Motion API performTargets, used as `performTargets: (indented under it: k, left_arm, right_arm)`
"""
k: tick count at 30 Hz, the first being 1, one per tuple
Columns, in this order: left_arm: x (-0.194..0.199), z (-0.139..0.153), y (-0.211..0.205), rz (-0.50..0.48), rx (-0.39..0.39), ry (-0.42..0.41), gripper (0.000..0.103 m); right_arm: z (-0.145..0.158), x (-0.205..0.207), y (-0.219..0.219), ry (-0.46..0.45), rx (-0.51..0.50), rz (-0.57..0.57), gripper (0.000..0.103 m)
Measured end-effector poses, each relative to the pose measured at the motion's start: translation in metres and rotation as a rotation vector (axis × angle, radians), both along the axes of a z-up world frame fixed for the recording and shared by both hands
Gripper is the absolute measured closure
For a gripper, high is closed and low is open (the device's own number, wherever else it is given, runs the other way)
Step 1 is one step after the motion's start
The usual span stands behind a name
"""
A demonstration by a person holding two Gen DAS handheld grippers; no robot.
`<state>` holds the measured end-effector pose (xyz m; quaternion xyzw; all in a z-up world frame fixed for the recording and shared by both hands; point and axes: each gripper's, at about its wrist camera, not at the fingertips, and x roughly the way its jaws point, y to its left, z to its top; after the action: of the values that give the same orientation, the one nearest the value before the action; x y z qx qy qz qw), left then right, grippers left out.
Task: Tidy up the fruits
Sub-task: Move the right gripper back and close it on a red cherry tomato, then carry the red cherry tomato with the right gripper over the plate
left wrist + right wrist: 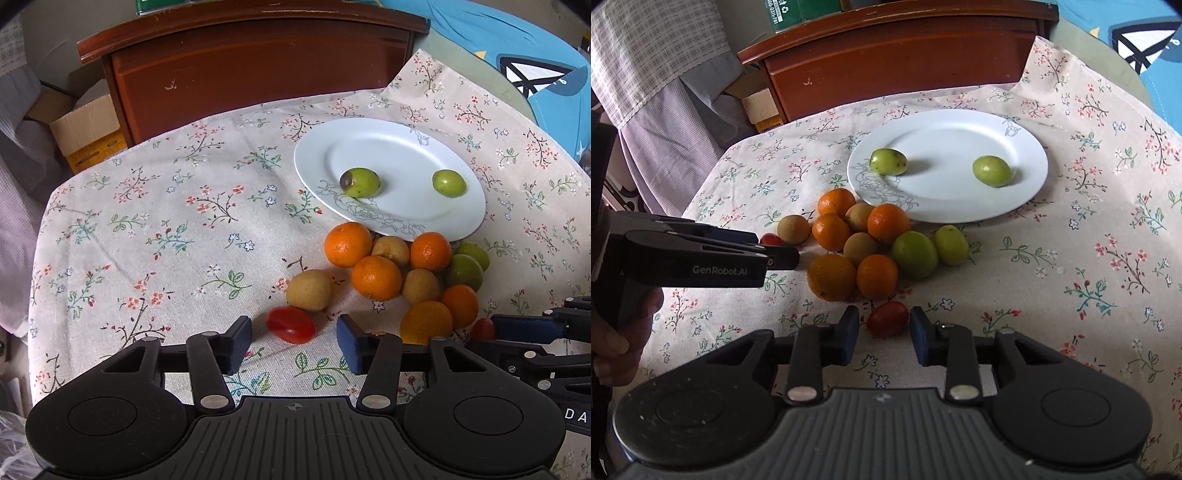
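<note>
A white plate [406, 147] holds two green fruits [360, 182], [449, 183]. In front of it lies a pile of oranges [376, 277], brown fruits [310, 290] and green fruits [463, 273]. My left gripper [294, 338] is open, with a red cherry tomato [291, 325] between its fingertips on the cloth. In the right wrist view the plate [960, 199] and pile [871, 240] show again. My right gripper [880, 330] is open around a second red tomato [887, 318]. The left gripper [775, 251] reaches in from the left there.
A floral tablecloth [166, 221] covers the table. A wooden cabinet [258, 74] stands behind it, with a cardboard box [88, 136] to its left. Blue fabric [517, 55] lies at the back right.
</note>
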<state>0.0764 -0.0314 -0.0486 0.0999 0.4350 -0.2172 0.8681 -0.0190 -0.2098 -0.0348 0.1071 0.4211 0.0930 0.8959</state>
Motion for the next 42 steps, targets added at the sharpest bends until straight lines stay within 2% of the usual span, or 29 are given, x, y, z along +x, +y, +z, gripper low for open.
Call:
performTargets:
  k: [2,4,9,14,25,42]
  left_arm:
    - [-0.001,0.000,-0.001,-0.009,-0.007,0.002,0.064]
    - [0.000,0.000,-0.001,-0.011,-0.011,0.000,0.066]
    - [0.002,0.003,0.004,0.009,-0.044,0.019,0.077]
    - [-0.001,0.005,0.004,0.010,-0.028,0.008,0.077]
    - [-0.009,0.017,0.008,0.010,-0.047,-0.004,0.077]
    - [-0.016,0.055,-0.004,-0.014,-0.133,-0.092,0.077]
  right_arm:
    - [0.000,0.000,0.000,-0.003,-0.003,0.001,0.078]
    - [0.000,0.000,0.000,-0.005,-0.004,0.003,0.078]
    - [0.000,0.000,0.000,-0.002,0.004,0.004,0.079]
    - [0.001,0.000,-0.002,-0.002,0.018,-0.009,0.079]
    - [0.004,0.001,-0.010,-0.004,0.053,-0.039,0.079]
    - [0.031,0.005,-0.025,-0.106,0.111,-0.091,0.079]
